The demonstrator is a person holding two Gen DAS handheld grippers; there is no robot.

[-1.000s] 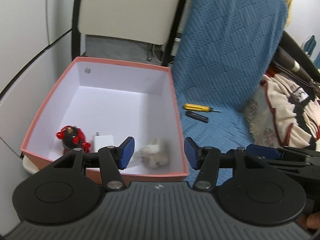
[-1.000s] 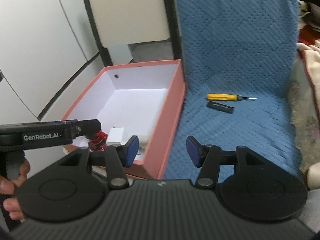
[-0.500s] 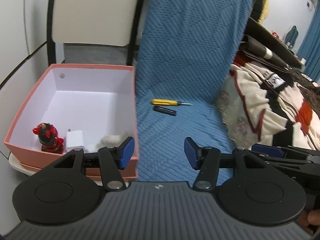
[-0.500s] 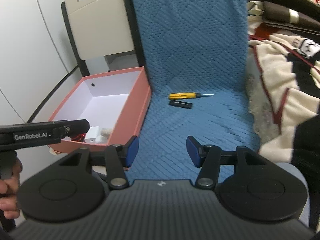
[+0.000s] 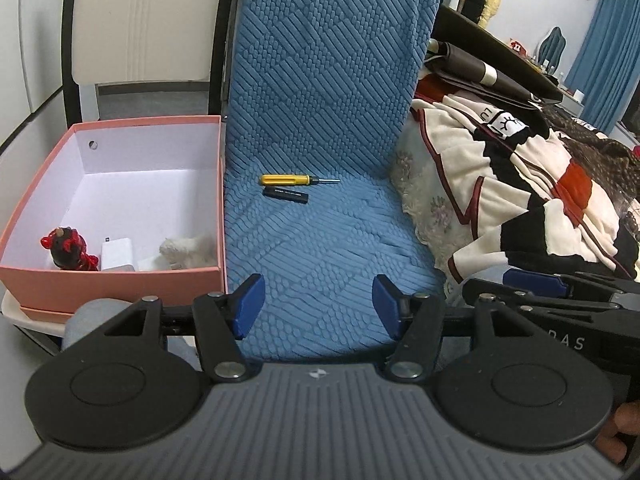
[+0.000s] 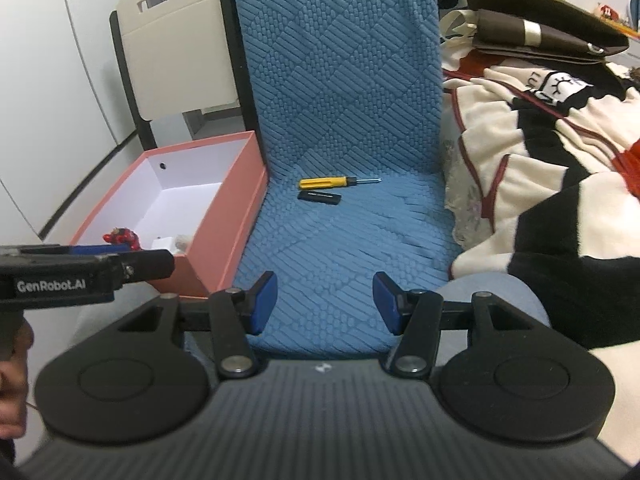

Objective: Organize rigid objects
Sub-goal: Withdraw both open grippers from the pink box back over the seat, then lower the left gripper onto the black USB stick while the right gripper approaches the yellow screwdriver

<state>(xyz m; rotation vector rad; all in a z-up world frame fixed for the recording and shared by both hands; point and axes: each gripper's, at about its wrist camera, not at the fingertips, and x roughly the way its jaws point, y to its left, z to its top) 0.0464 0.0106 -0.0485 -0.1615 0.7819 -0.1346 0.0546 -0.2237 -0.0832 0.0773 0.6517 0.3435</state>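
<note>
A yellow screwdriver (image 5: 296, 179) (image 6: 334, 181) and a black stick-shaped device (image 5: 285, 195) (image 6: 319, 197) lie side by side at the back of the blue padded seat (image 5: 320, 248) (image 6: 340, 248). To the left stands a pink box (image 5: 120, 280) (image 6: 224, 240) holding a red figurine (image 5: 68, 249) (image 6: 122, 238), a white charger (image 5: 117, 255) and a white fluffy piece (image 5: 188, 250). My left gripper (image 5: 318, 306) hovers over the seat's front, its jaws opening with nothing between them. My right gripper (image 6: 325, 304) is open and empty, also well short of the tools.
A patterned blanket (image 5: 520, 184) (image 6: 540, 140) is heaped to the right of the seat. A cream chair back (image 5: 140, 20) (image 6: 180, 44) stands behind the box by a white wall. A hand (image 6: 12, 380) holds the left gripper body at the left edge.
Both grippers have swung right, away from the box and over the blue seat. The left jaws stand slightly wider than before. The box contents have not moved.
</note>
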